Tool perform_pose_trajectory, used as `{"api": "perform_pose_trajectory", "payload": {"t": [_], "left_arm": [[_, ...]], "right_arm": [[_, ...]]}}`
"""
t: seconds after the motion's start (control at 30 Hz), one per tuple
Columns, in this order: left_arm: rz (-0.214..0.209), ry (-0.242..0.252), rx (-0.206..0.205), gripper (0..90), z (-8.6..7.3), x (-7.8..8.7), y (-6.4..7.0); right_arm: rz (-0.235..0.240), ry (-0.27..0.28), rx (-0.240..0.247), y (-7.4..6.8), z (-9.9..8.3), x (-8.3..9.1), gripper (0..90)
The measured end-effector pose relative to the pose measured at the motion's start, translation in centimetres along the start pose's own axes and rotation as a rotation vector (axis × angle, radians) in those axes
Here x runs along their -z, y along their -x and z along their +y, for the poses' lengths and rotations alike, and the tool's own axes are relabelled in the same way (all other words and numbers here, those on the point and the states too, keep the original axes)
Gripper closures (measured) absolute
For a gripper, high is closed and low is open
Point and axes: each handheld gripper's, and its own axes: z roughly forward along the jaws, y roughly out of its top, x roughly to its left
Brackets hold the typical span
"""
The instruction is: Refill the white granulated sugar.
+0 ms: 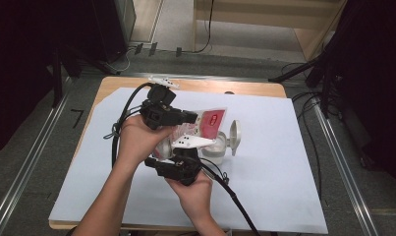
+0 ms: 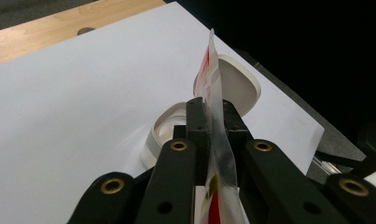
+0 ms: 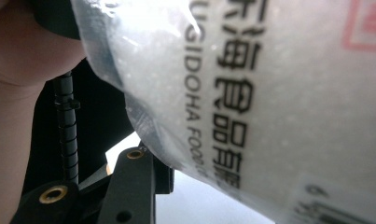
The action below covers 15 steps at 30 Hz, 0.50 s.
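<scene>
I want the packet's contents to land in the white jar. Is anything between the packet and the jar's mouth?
Nothing visible blocks it. The jar stands open, its hinged lid flipped back to the side, and the packet, pinched in the left gripper, hangs just above and beside the opening.

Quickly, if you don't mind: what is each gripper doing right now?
Left gripper: shut on the edge of the plastic bag.
Right gripper: at the bag, but open or shut cannot be told.

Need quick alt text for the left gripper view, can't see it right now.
The left gripper is clamped on the edge of a clear plastic bag with red print, above an open white container with its hinged lid back.
</scene>
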Motion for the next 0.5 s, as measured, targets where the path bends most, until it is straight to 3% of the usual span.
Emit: {"api": "perform_pose_trajectory", "payload": {"t": [0.5], "left_arm": [[0.006, 0.013, -0.004, 86.3, -0.01, -0.01, 0.05]], "right_arm": [[0.002, 0.001, -0.005, 0.07, 0.07, -0.03, 62.8]]}}
